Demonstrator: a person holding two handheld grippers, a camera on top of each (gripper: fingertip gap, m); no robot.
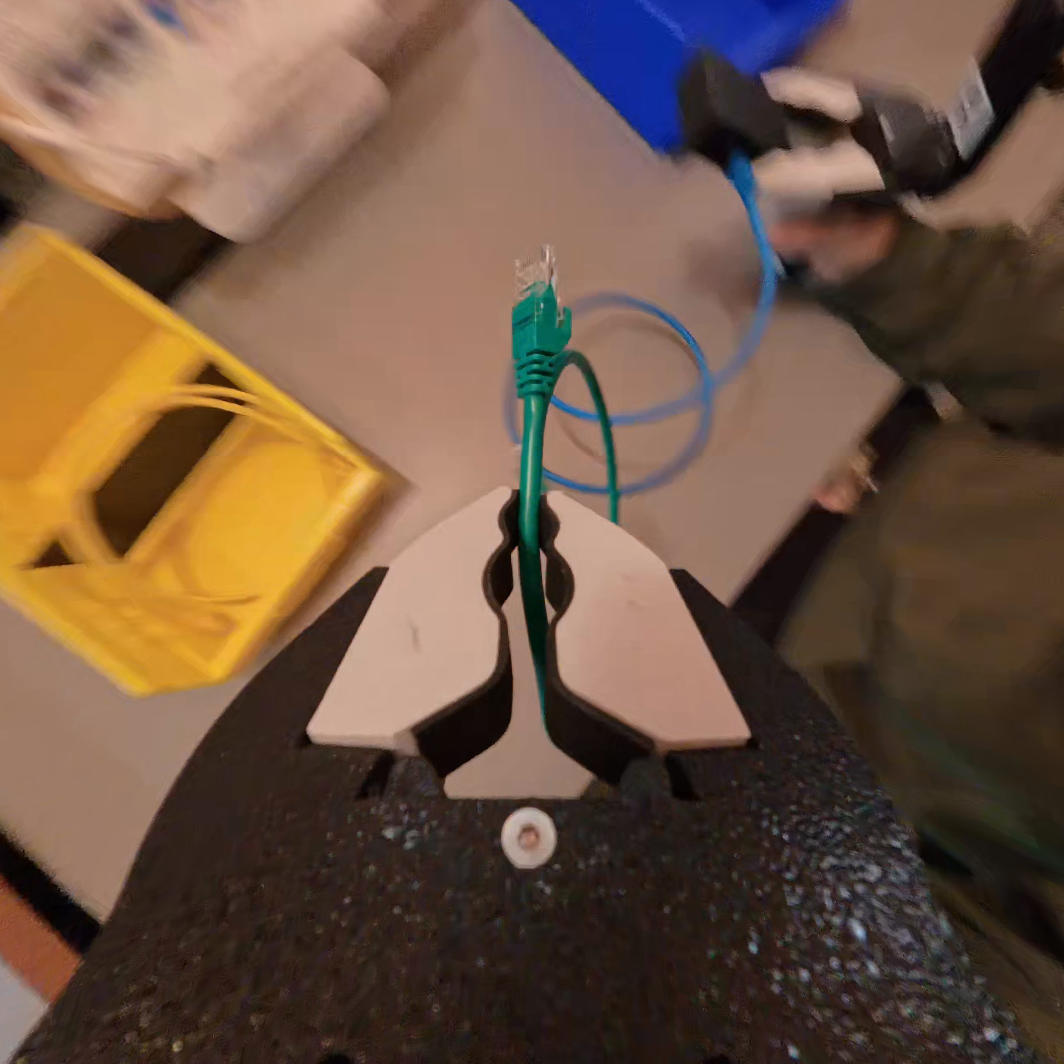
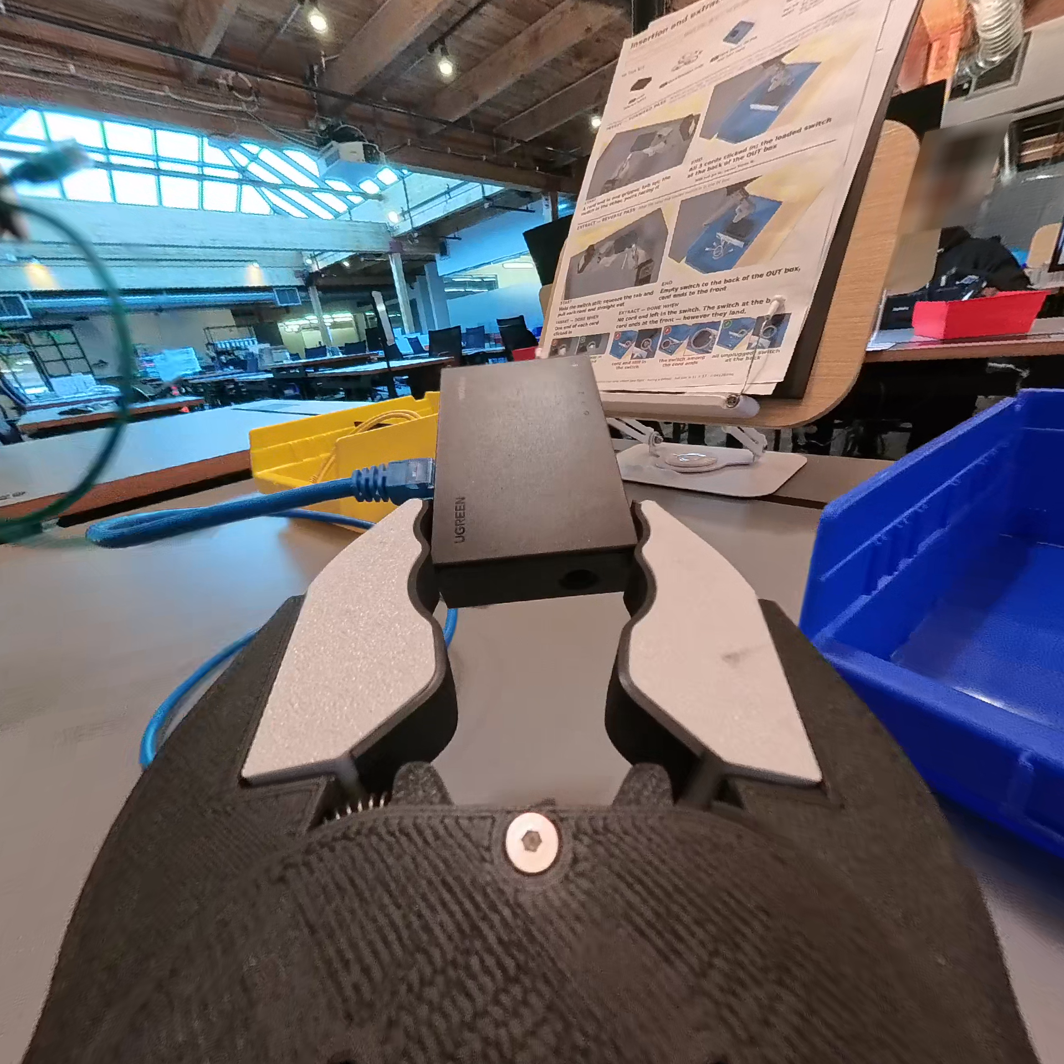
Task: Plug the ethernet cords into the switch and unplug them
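Note:
My left gripper [image 1: 529, 501] is shut on a green ethernet cord [image 1: 531, 437]. Its clear plug [image 1: 538, 299] points up and away, above the table. My right gripper [image 2: 529, 512] is shut on the black switch [image 2: 527, 472] and holds it just above the table. A blue ethernet cord [image 2: 259, 506] is plugged into the switch's left side and loops on the table [image 1: 622, 397]. In the left wrist view the switch [image 1: 731, 109] and right gripper [image 1: 817, 132] show blurred at upper right. The green cord shows blurred at the left edge of the right wrist view [image 2: 109, 357].
A yellow bin [image 1: 144, 478] with a yellow cord lies left of the cords; it also shows behind the switch [image 2: 322, 455]. A blue bin [image 2: 944, 604] stands at the right, also at the far edge [image 1: 645, 52]. An instruction sheet on a stand [image 2: 708, 219] is behind. A person's clothing [image 1: 950, 460] is at right.

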